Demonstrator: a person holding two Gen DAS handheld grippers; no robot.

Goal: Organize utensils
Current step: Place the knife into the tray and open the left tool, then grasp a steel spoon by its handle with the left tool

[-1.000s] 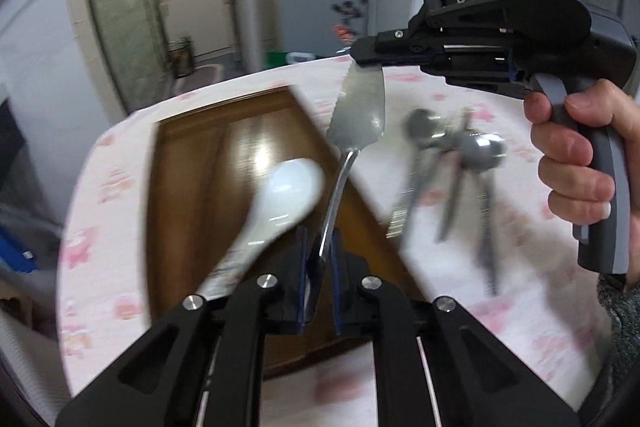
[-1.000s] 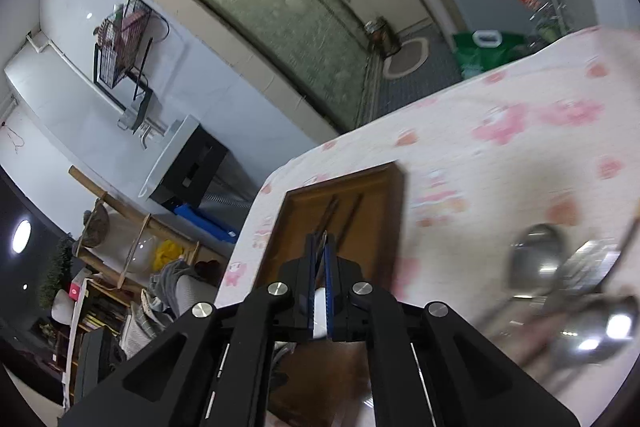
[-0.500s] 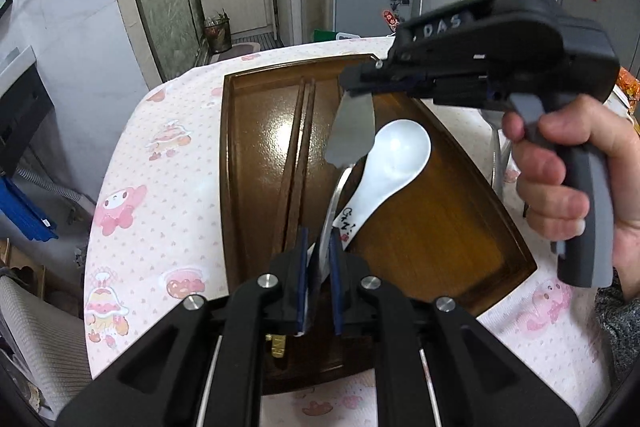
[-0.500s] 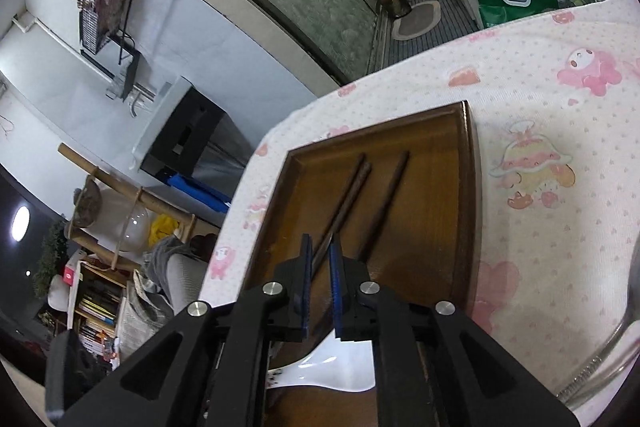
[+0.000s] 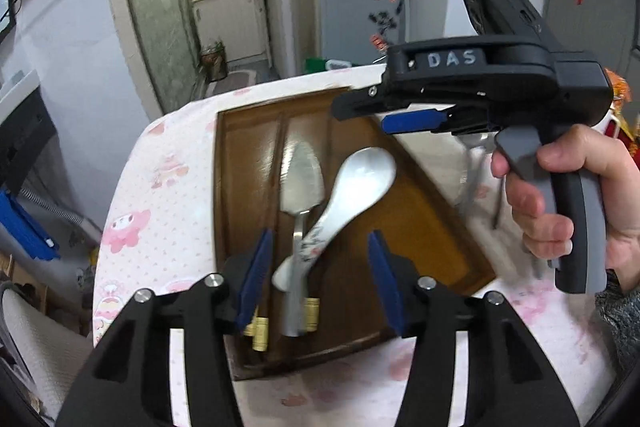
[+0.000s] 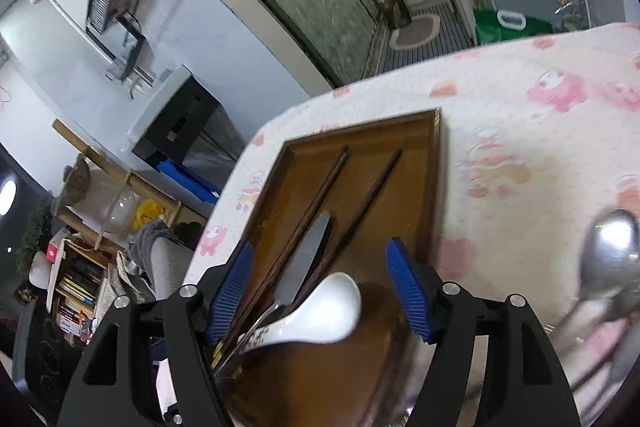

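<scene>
Both grippers have just been opening over a brown wooden tray [image 5: 432, 227], nothing between their jaws. The left gripper [image 5: 318, 277] has released a metal cake server [image 5: 301, 183], the right gripper [image 6: 322, 291] a white ceramic spoon [image 5: 352, 183]; both lie in the tray beside dark chopsticks [image 6: 320, 203]. Next, likely fetching the steel spoons [image 6: 608, 259] on the tablecloth.

Brown tray [image 5: 420, 211], white spoon [image 5: 360, 183], pink-patterned tablecloth [image 6: 520, 115].

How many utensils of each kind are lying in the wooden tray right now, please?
Chopsticks: 3
Metal cake server: 1
White ceramic spoon: 1
Total in the wooden tray: 5
</scene>
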